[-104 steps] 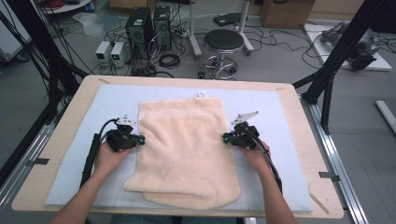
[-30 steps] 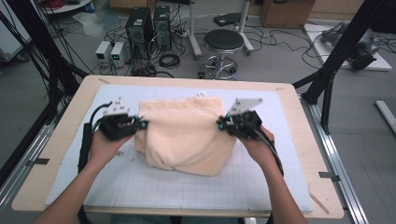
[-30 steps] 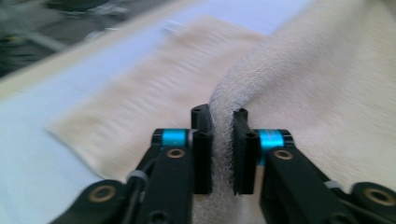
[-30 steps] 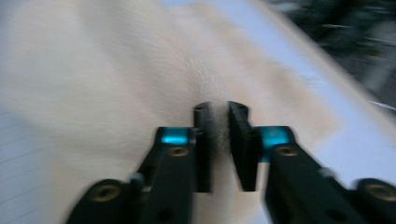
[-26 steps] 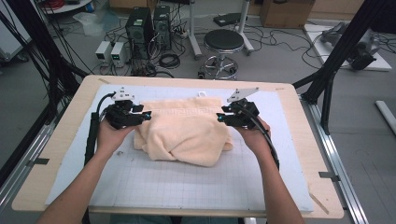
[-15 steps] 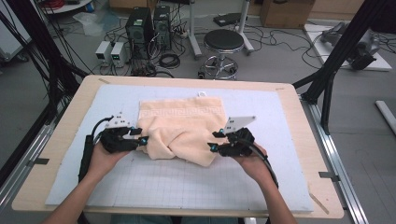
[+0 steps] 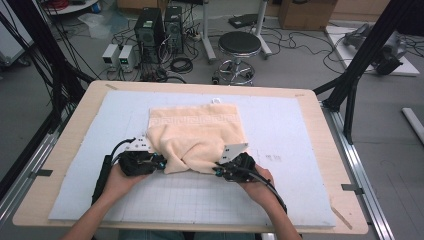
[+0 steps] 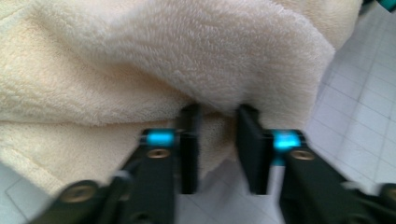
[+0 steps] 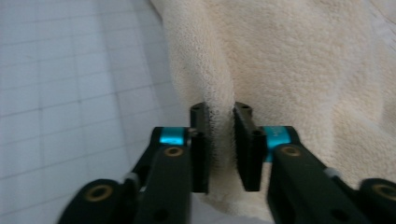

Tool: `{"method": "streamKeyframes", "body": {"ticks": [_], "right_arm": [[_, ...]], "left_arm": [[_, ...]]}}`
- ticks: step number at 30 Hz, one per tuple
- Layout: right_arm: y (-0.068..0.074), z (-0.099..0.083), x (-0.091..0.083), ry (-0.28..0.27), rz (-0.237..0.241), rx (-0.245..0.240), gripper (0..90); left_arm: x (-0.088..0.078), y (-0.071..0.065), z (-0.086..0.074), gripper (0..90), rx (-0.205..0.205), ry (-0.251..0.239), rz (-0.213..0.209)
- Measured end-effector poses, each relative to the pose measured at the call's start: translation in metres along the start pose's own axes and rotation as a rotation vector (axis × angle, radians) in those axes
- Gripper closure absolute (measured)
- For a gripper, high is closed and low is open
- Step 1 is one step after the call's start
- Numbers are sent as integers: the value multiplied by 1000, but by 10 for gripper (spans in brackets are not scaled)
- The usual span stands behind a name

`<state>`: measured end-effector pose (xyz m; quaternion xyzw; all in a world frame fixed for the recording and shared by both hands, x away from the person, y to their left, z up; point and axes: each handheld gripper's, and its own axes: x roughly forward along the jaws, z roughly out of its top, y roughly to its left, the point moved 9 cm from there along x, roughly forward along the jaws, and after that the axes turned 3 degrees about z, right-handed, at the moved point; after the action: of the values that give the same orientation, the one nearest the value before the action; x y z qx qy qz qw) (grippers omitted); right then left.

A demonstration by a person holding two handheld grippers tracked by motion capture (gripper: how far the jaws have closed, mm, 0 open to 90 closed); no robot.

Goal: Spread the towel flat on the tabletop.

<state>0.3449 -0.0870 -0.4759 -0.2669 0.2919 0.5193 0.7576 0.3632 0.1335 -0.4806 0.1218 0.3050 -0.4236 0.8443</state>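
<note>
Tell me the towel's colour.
The towel is pale cream, with a woven key-pattern band near its far edge; the high view shows it best.

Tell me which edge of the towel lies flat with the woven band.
The far edge of the towel, toward the stool; the near edge is bunched between both grippers.

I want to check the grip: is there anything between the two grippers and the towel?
Nothing visible. The left gripper and right gripper each have a fold of the towel pinched directly between their jaws, at its near edge on the mat.

Black stool, computer towers, cardboard box beyond table.
</note>
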Motion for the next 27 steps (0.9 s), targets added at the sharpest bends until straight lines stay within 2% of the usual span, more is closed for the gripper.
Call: {"method": "streamKeyframes", "body": {"ticks": [1, 3, 6, 8, 12, 14, 17, 18, 19, 21, 22, 23, 27], "right_arm": [[-3, 0, -2, -15, 2, 7, 826], [-9, 0, -11, -42, 0, 33, 833], [-18, 2, -32, -77, -21, 55, 833], [-24, 4, -49, -97, -48, 56, 833], [-35, 2, -79, -98, -102, 56, 833], [-42, -1, -92, -108, -130, 67, 834], [-53, -13, -101, -95, -157, 115, 833], [-58, -21, -100, -72, -162, 131, 833], [-61, -30, -96, -44, -165, 147, 832], [-63, -43, -88, -32, -144, 185, 814], [-62, -48, -84, -30, -135, 185, 798], [-59, -50, -81, -39, -133, 181, 782], [-51, -46, -83, -69, -121, 160, 714]], "left_arm": [[-2, 1, 1, 863, 7, -5, 4], [-9, 2, 6, 888, 0, -36, 10], [-23, 5, 16, 893, 1, -78, 31], [-35, 6, 25, 893, -14, -125, 32], [-54, 6, 38, 893, -1, -170, 37], [-61, 5, 43, 893, -10, -195, 36], [-60, 6, 41, 895, 2, -175, 47], [-58, 7, 39, 877, -2, -169, 53], [-54, 7, 36, 824, -12, -156, 43], [-47, 5, 29, 764, -13, -123, 23], [-42, 1, 24, 749, 6, -100, 10], [-39, -3, 22, 726, 3, -95, -3], [-26, -19, 9, 636, 46, -52, -69]]}}
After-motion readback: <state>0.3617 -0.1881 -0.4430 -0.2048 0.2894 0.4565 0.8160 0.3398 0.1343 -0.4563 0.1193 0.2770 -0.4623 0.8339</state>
